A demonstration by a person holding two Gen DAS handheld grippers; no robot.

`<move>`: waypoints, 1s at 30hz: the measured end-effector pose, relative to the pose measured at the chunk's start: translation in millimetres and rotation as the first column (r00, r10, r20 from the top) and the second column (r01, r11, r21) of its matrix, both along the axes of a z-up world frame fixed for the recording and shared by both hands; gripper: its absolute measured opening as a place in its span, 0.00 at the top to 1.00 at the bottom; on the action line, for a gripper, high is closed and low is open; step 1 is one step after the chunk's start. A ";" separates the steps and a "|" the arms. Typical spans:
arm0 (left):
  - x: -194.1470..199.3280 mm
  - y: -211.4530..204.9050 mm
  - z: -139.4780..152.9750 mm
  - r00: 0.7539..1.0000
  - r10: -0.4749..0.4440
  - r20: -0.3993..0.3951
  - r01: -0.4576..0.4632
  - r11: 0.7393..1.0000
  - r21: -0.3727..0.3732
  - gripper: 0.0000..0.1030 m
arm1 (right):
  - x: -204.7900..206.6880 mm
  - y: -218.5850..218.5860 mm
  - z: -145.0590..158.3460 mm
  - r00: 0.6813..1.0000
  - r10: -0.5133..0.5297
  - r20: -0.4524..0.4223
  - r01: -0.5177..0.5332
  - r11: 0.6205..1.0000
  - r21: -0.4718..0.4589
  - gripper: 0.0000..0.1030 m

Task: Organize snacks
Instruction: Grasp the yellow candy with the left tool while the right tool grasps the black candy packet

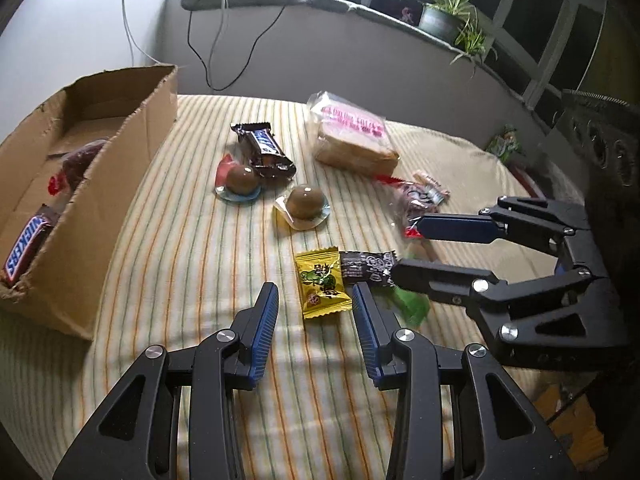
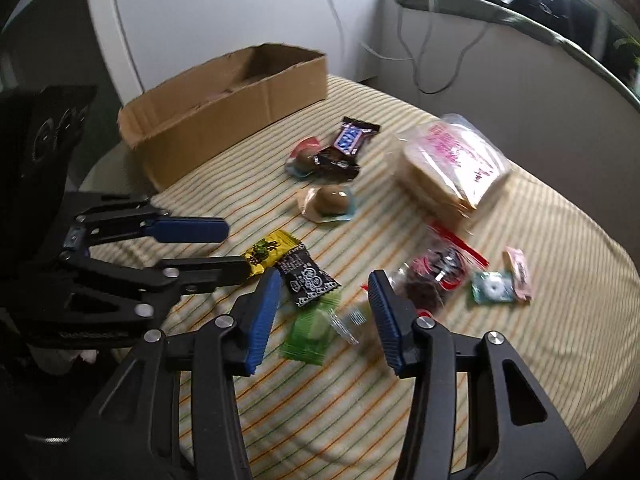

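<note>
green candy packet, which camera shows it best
The right wrist view: the green candy packet lies whole on the striped cloth between the open fingers of the right gripper, if a little blurred. In the left wrist view only a smeared corner shows behind the right gripper's lower finger.

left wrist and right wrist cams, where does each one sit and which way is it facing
Left wrist: rides the left gripper, facing across the striped cloth toward the window sill; cardboard box at left, right gripper entering from the right.
Right wrist: rides the right gripper, over a green packet, facing the box; left gripper enters from the left.
Shared: yellow packet, bread bag.
</note>
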State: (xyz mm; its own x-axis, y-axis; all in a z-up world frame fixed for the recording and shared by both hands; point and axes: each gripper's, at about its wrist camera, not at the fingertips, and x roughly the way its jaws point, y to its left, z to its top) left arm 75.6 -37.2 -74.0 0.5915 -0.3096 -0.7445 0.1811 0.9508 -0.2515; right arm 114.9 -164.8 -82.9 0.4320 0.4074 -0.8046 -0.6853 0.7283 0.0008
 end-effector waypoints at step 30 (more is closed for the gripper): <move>8.6 3.2 -6.3 1.000 -0.007 0.023 0.005 0.995 0.099 0.88 | 16.2 32.7 -22.3 0.995 0.088 -0.050 -0.092 0.993 -0.080 0.73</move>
State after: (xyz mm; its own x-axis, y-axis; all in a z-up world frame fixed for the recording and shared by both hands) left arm 84.2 -34.0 -80.3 0.6073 -0.2389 -0.7577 0.1917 0.9696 -0.1521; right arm 131.1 -132.1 -105.2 0.3581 0.3745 -0.8553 -0.7484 0.6628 -0.0232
